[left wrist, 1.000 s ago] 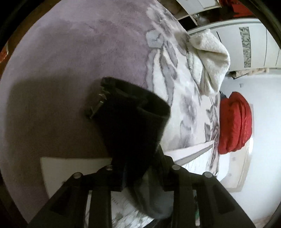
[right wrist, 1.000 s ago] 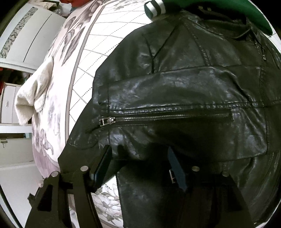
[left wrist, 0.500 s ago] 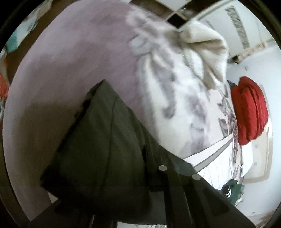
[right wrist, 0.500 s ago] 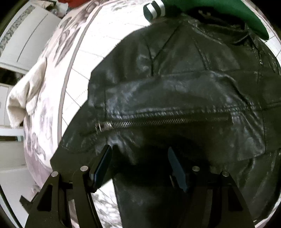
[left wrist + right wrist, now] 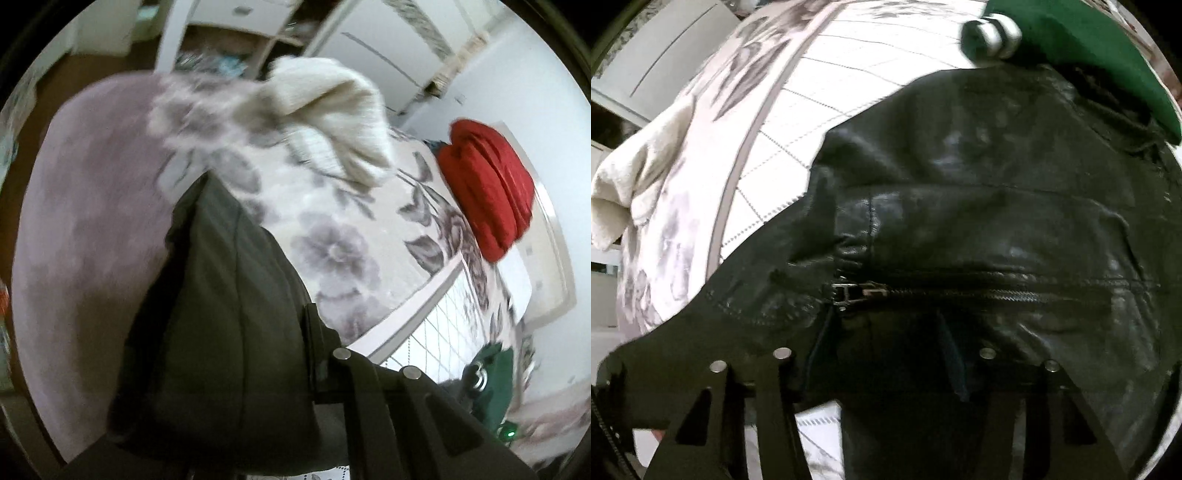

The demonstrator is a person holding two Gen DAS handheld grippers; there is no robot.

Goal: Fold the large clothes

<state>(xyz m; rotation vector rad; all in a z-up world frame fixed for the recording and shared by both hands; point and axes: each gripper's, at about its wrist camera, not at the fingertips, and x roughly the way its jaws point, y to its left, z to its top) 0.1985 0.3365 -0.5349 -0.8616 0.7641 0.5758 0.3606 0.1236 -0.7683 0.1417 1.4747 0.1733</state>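
The left fingers (image 5: pixel 314 354) pinch the jacket (image 5: pixel 979 229) sleeve (image 5: pixel 221 314) above the bed (image 5: pixel 92 221), while the right fingers (image 5: pixel 882 354), spread wide, straddle its zipped fold.

From my right wrist cam, the black leather jacket (image 5: pixel 979 229) fills most of the view, lying on the floral bedspread (image 5: pixel 783 110). My right gripper (image 5: pixel 882 354) has its fingers spread apart with jacket leather between them, not pinched. The zipper pull (image 5: pixel 846 293) sits just above the left finger, zipper running off to the right. A green garment (image 5: pixel 1089 48) with a striped cuff overlaps the jacket's far edge. A cream towel (image 5: pixel 624 184) is bunched at the left.
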